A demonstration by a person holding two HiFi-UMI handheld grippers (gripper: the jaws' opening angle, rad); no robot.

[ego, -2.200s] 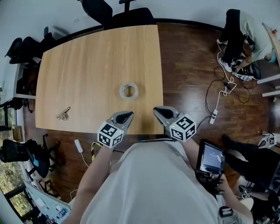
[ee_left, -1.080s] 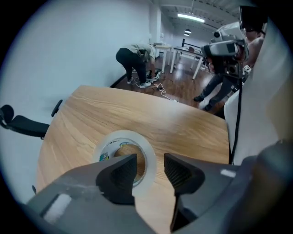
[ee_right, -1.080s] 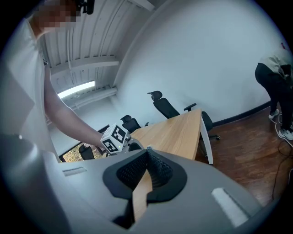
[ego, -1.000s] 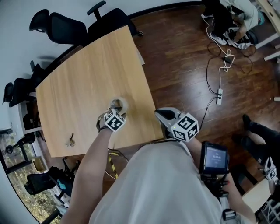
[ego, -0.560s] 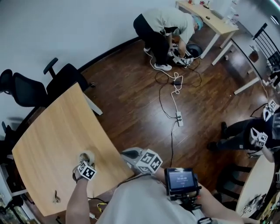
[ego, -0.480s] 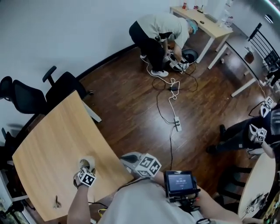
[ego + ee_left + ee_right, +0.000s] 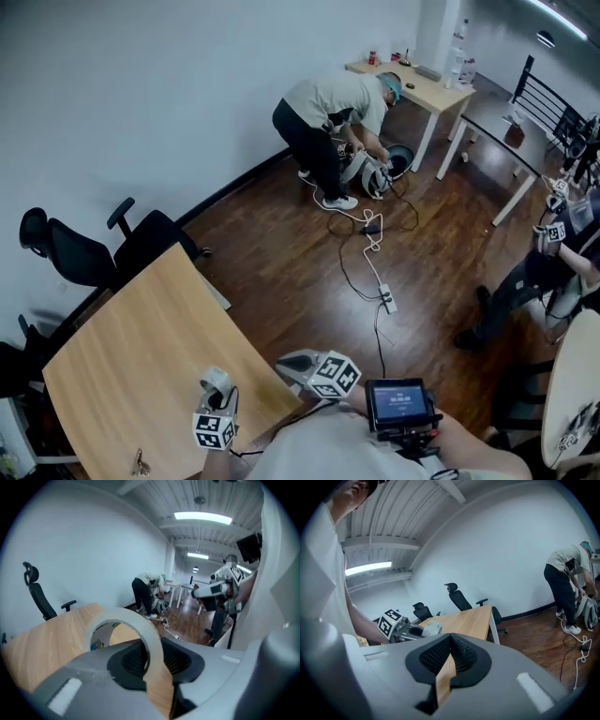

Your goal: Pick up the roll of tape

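The roll of tape (image 7: 136, 623), a pale ring with a printed core, stands on edge between my left gripper's (image 7: 152, 660) dark pads, which are shut on its band. In the head view the tape (image 7: 213, 379) is held above the wooden table (image 7: 122, 347) near its front corner, in my left gripper (image 7: 223, 398). My right gripper (image 7: 286, 361) hovers just off the table's corner, shut with nothing in it. The right gripper view shows its own pads (image 7: 461, 656) meeting at the tip, and beyond them the left gripper (image 7: 410, 632) with the tape (image 7: 432, 627).
A bunch of keys (image 7: 141, 461) lies near the table's front edge. Black office chairs (image 7: 75, 253) stand behind it. A person (image 7: 333, 103) bends over a bag, with cables and a power strip (image 7: 385, 300) on the wood floor. A small screen (image 7: 398, 403) sits at my chest.
My left gripper closed on the tape and lifted it off the table. The head view swung up towards the room. The right gripper shifted only slightly.
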